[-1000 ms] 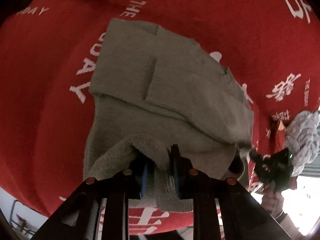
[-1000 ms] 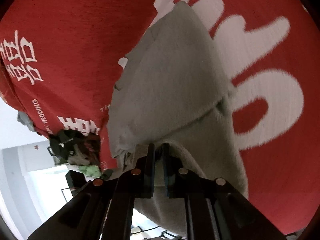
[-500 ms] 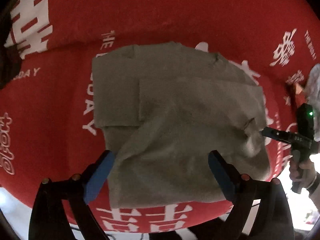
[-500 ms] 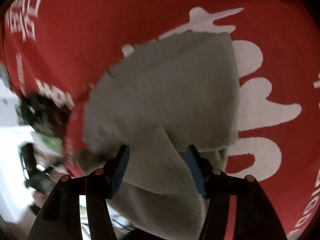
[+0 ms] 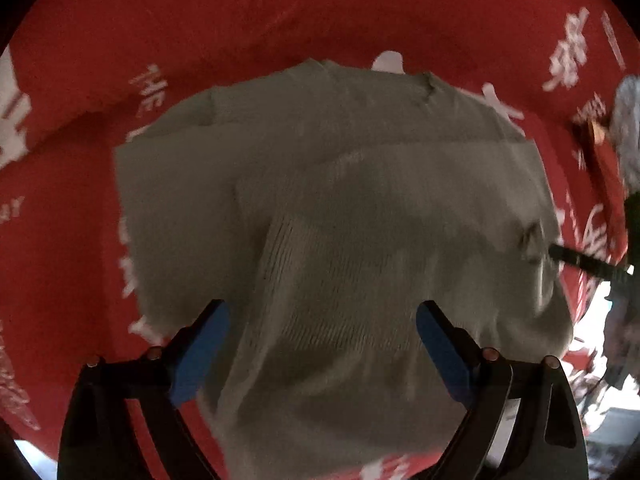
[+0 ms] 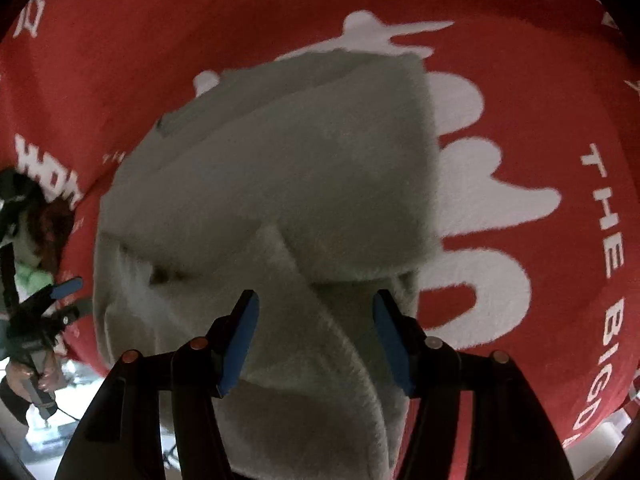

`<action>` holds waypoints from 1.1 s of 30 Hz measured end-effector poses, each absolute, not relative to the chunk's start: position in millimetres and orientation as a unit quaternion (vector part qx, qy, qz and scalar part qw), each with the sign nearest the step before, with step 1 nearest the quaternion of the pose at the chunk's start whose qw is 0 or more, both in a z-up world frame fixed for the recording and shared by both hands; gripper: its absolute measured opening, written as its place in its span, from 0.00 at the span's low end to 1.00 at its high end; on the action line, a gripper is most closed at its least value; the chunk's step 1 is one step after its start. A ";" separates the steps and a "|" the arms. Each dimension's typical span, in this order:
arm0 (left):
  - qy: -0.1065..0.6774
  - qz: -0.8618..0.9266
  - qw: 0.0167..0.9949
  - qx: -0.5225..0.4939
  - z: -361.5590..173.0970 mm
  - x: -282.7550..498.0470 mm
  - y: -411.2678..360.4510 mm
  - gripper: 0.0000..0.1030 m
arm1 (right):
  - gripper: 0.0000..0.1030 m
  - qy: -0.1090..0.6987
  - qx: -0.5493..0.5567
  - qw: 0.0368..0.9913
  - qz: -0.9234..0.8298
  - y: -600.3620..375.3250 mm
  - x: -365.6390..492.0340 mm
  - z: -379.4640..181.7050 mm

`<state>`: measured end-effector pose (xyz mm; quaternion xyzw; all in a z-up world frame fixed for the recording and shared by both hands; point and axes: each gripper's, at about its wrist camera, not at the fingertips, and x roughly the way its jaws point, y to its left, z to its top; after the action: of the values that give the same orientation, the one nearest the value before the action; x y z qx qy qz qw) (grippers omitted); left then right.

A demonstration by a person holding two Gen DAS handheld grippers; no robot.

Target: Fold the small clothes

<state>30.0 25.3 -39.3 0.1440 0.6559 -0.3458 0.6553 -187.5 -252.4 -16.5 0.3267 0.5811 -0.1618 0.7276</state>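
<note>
A grey-green knitted garment (image 5: 340,220) lies folded on a red cloth with white lettering (image 5: 280,12). A top layer is folded over the lower part. My left gripper (image 5: 322,332) is open, its blue pads wide apart just above the garment's near edge, holding nothing. In the right wrist view the same garment (image 6: 288,184) lies under my right gripper (image 6: 316,332), which is open with its blue pads either side of a raised fold. The right gripper (image 5: 580,260) shows at the garment's right edge in the left wrist view.
A grey-white knitted item (image 5: 628,132) lies at the right edge of the red cloth. The left gripper (image 6: 60,300) and the hand that holds it show at the left of the right wrist view. The cloth's near edge (image 6: 592,420) drops off to a bright floor.
Both grippers were shut on the garment's edge a second ago. They have opened, let the fold drop onto the garment, and now hover close above it.
</note>
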 end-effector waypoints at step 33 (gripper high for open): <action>0.588 -0.281 0.753 0.093 -34.4 141.0 -5.4 0.07 | 0.06 0.580 0.183 0.777 -0.163 -297.2 -29.2 3.4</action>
<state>141.0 -5.4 -34.4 0.0928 0.5881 -0.2811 0.7527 -29.2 -297.2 3.4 0.1829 0.5799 -0.1631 0.7770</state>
